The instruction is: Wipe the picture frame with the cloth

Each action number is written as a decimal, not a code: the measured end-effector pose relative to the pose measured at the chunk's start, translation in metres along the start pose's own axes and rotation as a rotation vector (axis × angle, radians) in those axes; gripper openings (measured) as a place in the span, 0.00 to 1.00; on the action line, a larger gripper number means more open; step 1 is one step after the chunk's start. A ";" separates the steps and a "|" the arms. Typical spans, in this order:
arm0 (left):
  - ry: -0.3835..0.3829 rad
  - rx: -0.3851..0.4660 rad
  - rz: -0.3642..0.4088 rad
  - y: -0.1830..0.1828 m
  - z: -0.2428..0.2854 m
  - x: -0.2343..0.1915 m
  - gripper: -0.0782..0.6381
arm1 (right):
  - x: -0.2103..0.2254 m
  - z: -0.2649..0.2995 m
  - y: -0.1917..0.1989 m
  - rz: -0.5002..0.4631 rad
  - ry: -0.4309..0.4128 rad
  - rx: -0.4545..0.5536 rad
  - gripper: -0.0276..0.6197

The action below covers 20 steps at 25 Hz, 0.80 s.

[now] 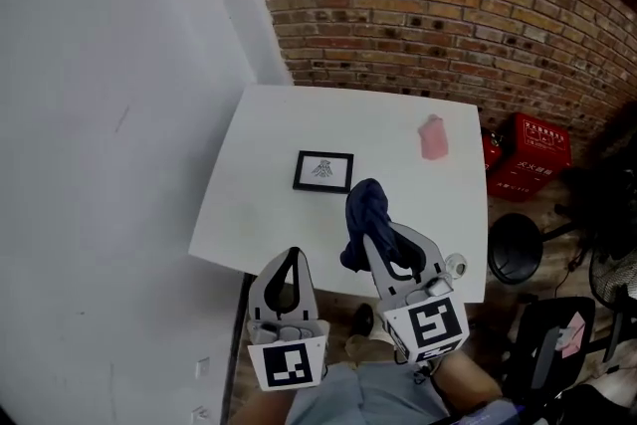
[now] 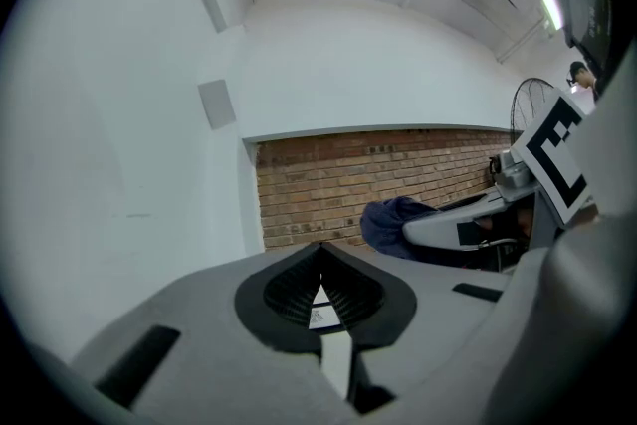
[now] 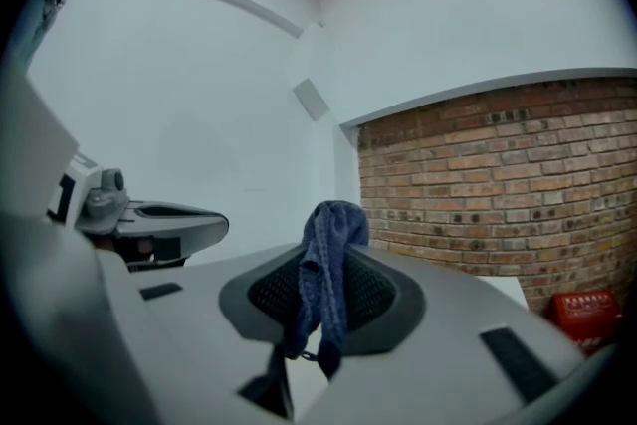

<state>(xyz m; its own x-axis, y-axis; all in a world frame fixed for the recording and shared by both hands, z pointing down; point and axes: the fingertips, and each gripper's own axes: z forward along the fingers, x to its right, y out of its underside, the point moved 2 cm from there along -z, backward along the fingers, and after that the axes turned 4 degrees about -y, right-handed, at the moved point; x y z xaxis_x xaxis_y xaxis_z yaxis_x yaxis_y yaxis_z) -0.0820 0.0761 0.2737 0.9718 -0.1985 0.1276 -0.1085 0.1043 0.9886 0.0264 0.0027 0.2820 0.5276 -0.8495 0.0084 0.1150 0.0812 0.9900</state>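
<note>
**Cloth in hand, frame not yet touched**

At the left, my left gripper (image 1: 292, 256) hovers over the near edge of the white table (image 1: 259, 204). Its tongs are pressed together with nothing between them. It plays no part at present.

Moving right, the picture frame (image 1: 323, 171) lies flat near the middle of the table. It is a small dark-edged rectangle with a pale print inside. Nothing touches it.

Right again, and nearer to me, my right gripper (image 1: 372, 232) pinches the dark blue cloth (image 1: 366, 210). The cloth bunches above the jaw tips and hangs down between them. It is held above the table on the near side of the frame, apart from it.

Further right, a small pink object (image 1: 432, 137) sits near the table's far edge, well apart from the frame.

I judge that the cloth is secured and the wiping has not begun. The next move calls for carrying the cloth forward and down onto the frame. The closed left gripper could brace the frame's edge so it does not slide.
</note>
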 end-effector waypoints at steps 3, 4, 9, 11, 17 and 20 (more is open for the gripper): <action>-0.003 0.037 -0.008 -0.016 0.025 -0.012 0.12 | 0.009 0.021 -0.021 -0.030 0.002 0.021 0.18; -0.010 0.050 -0.015 -0.021 0.030 -0.016 0.12 | 0.011 0.026 -0.026 -0.036 0.001 0.026 0.18; -0.022 0.075 -0.018 -0.040 0.051 -0.039 0.12 | 0.017 0.052 -0.051 -0.053 0.008 0.050 0.18; -0.022 0.069 -0.014 -0.039 0.061 -0.049 0.12 | 0.017 0.065 -0.053 -0.054 0.010 0.048 0.18; 0.000 0.051 -0.028 -0.024 0.099 -0.080 0.12 | 0.019 0.112 -0.046 -0.057 0.024 0.008 0.18; 0.026 0.025 -0.030 -0.013 0.121 -0.097 0.12 | 0.021 0.139 -0.035 -0.025 0.041 -0.037 0.18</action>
<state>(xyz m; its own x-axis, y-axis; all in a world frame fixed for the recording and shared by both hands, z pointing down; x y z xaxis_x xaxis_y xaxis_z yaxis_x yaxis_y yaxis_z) -0.1999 -0.0239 0.2580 0.9797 -0.1760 0.0963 -0.0843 0.0745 0.9936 -0.0835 -0.0909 0.2675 0.5585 -0.8292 -0.0227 0.1590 0.0801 0.9840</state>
